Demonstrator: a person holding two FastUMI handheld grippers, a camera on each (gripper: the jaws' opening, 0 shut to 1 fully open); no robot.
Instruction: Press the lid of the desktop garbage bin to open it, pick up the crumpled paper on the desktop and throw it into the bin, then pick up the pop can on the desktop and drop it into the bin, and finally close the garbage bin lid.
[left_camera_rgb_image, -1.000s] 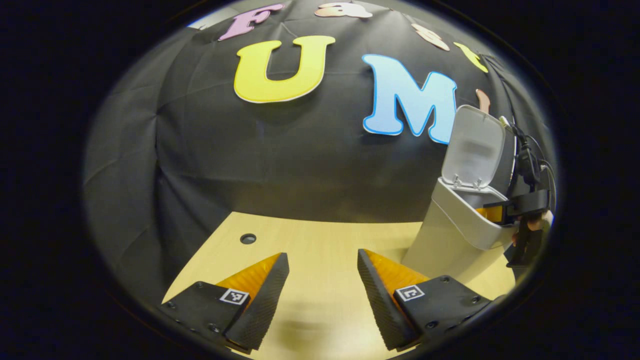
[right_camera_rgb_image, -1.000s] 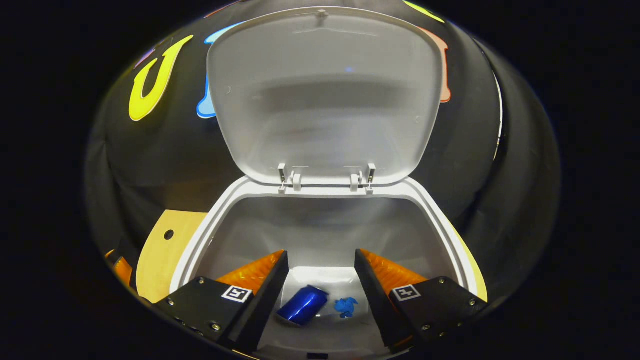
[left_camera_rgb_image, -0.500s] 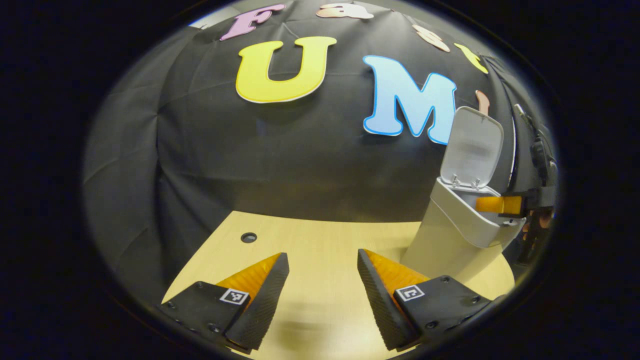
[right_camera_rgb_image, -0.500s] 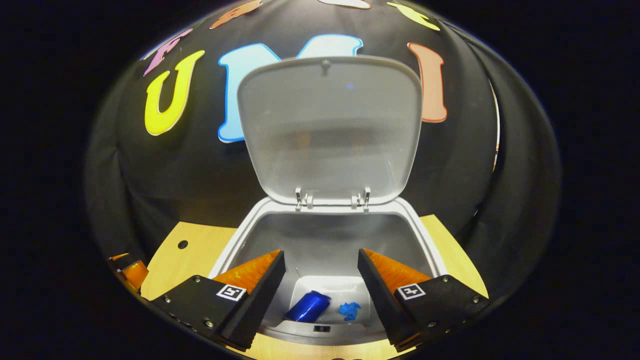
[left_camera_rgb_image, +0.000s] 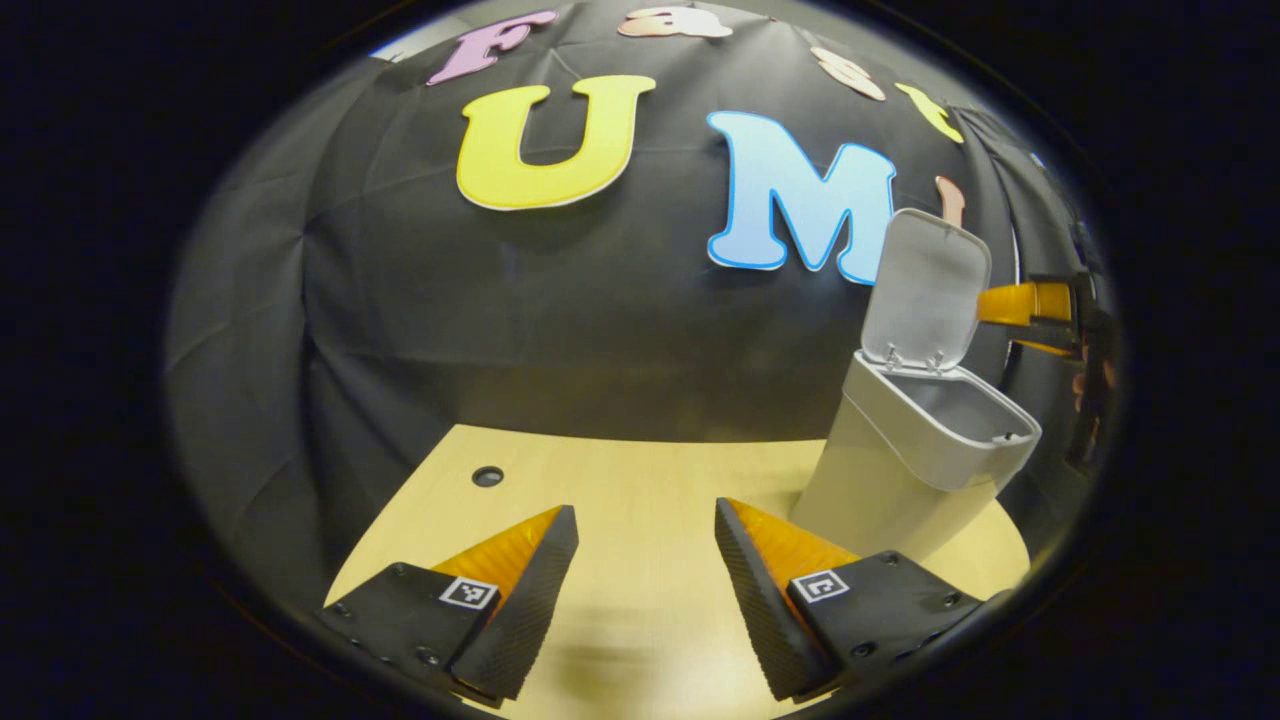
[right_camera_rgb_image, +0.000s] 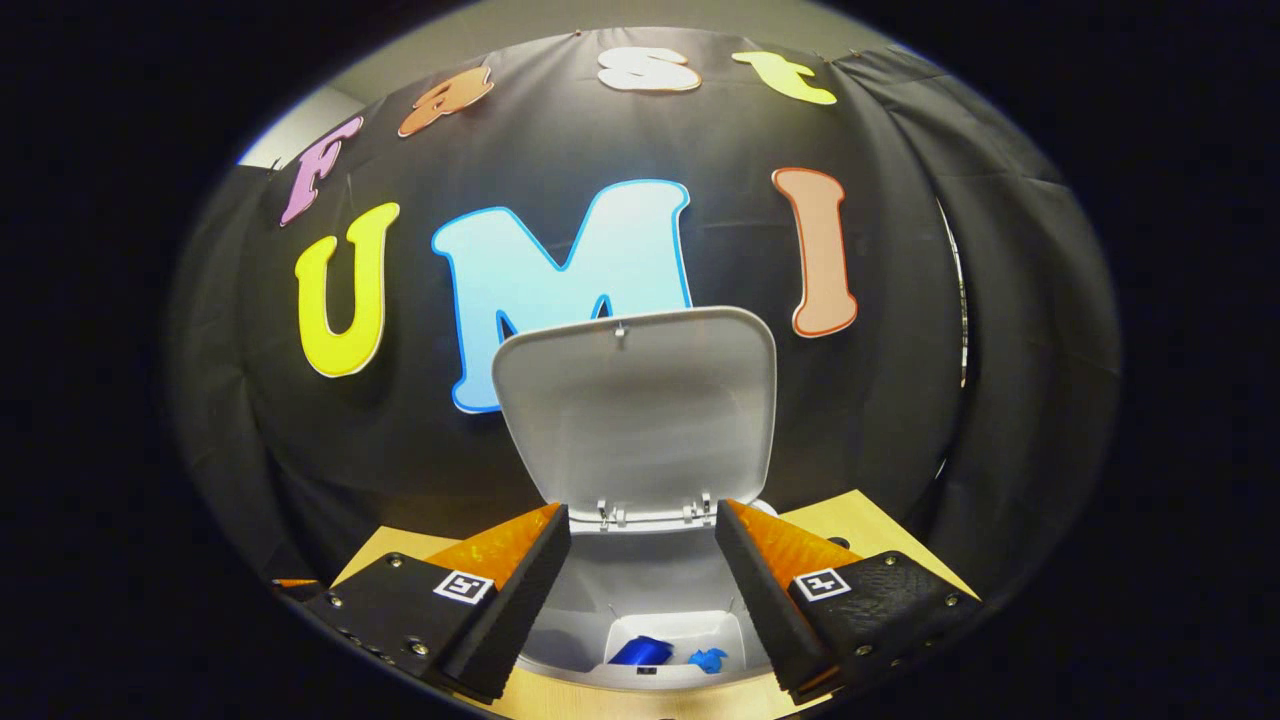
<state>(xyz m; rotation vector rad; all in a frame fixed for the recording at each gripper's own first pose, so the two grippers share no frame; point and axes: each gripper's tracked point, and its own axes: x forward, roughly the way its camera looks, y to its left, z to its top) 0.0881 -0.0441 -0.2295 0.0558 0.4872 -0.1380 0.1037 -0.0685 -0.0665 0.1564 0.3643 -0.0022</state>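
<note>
Rising clear of the grey plastic bin (right_camera_rgb_image: 640, 610), my right claw (right_camera_rgb_image: 640, 570) gapes empty; pushing its upright lid (right_camera_rgb_image: 635, 410) off-centre could tip it.

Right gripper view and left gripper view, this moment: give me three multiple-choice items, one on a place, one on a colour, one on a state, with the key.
1. Where does the blue pop can lie?
A. on the wooden desktop
B. at the bottom of the grey plastic garbage bin
C. between the right gripper's fingers

2. What colour is the crumpled paper beside the can?
A. blue
B. white
C. yellow

3. How stands the bin's grey hinged lid?
A. shut flat
B. lying off on the desktop
C. raised upright on its hinges

Key: 1 B, the right gripper view shows the can down on the bin's floor. 2 A, the paper is a small blue wad next to the can. 3 C, both views show the lid standing up behind the bin's mouth, while the right gripper and left gripper are open and hold nothing.
</note>
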